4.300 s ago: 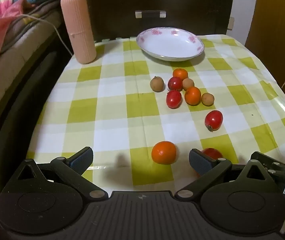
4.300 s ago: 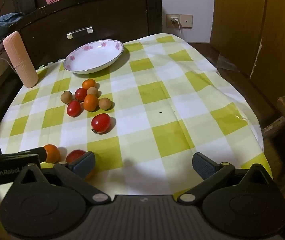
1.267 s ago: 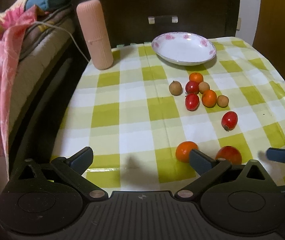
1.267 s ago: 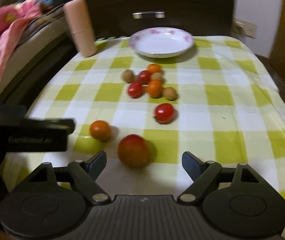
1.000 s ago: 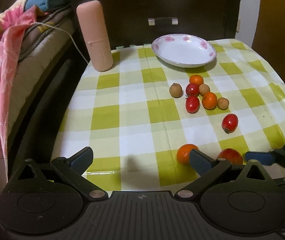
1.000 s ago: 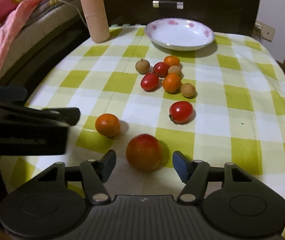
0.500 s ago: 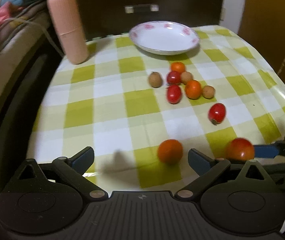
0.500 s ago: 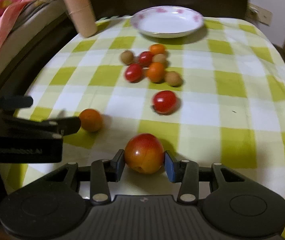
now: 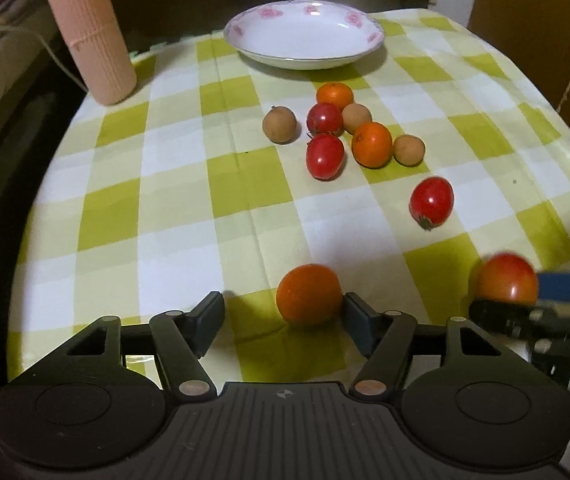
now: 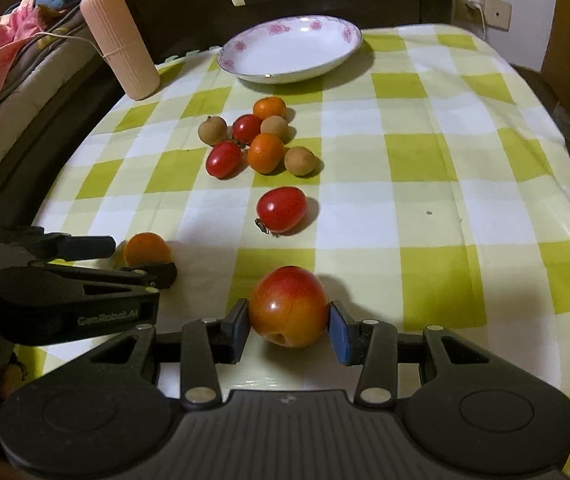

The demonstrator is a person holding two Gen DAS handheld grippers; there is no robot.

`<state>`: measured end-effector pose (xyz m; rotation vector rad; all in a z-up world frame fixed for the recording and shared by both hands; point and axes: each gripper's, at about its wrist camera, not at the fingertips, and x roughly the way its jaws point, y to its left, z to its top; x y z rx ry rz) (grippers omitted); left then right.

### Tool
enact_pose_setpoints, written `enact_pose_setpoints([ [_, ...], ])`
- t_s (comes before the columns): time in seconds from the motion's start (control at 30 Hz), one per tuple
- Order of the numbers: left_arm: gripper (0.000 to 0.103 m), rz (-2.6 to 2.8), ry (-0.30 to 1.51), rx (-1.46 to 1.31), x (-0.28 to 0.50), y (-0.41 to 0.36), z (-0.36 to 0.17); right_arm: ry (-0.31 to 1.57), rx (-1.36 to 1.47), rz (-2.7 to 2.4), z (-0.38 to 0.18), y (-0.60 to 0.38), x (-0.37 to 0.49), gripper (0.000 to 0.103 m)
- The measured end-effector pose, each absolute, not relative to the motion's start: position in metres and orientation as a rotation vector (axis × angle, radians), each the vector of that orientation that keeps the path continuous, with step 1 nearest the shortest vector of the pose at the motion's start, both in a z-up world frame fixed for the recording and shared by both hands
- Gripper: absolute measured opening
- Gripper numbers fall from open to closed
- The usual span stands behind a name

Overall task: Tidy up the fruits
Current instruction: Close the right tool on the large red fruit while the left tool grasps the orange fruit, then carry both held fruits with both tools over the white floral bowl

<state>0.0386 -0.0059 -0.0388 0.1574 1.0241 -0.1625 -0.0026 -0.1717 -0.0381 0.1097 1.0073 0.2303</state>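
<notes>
Since the earlier shot the right gripper (image 10: 289,326) had closed in from wide open, and its pads were pinching the big red-orange fruit (image 10: 288,306) on both sides, right at the near edge of the checked tablecloth (image 10: 425,152). The left gripper (image 9: 283,322) had dropped down around the small orange (image 9: 309,294); its jaws were closing with the orange between them, right pad about touching, left pad still apart from it.

Using the plate (image 10: 291,48) as the landmark: it sat empty at the far edge of the cloth. The cluster of small fruit (image 10: 259,140), meaning oranges, red tomatoes and brown longans, lay just in front of it. A lone red tomato (image 10: 281,209) sat nearer still, roughly halfway between plate and the held fruit. The pink ribbed cylinder (image 10: 121,40) stood left of the plate by the cloth's left edge.

Right of the plate and the cluster, the cloth was all bare checks out to its right edge.
</notes>
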Motion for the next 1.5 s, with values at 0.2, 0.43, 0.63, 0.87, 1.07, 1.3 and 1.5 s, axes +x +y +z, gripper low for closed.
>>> enact_pose_setpoints([
  [0.2,0.077,-0.152,1.024,0.153,0.043,-0.008,-0.04,1.018,0.155,0.233,-0.041,-0.177,-0.002,0.04],
  [0.43,0.087,-0.13,1.056,0.126,0.051,-0.004,-0.043,1.009,0.163,0.232,-0.042,-0.178,-0.004,0.04],
  [0.63,0.055,-0.2,1.009,0.178,0.037,-0.017,-0.037,1.012,0.166,0.224,-0.041,-0.178,-0.005,0.04],
  [0.87,0.045,-0.233,1.006,0.154,0.04,-0.017,-0.038,1.009,0.13,0.199,-0.04,-0.171,-0.003,0.04],
  [1.07,0.041,-0.262,1.016,0.117,0.044,-0.011,-0.037,1.013,0.123,0.182,-0.04,-0.168,-0.001,0.04],
  [1.3,0.044,-0.27,0.985,0.188,0.034,-0.015,-0.039,1.013,0.117,0.18,-0.041,-0.165,0.002,0.04],
  [1.5,0.053,-0.251,0.967,0.207,0.031,-0.015,-0.041,1.01,0.099,0.179,-0.042,-0.162,0.005,0.04],
])
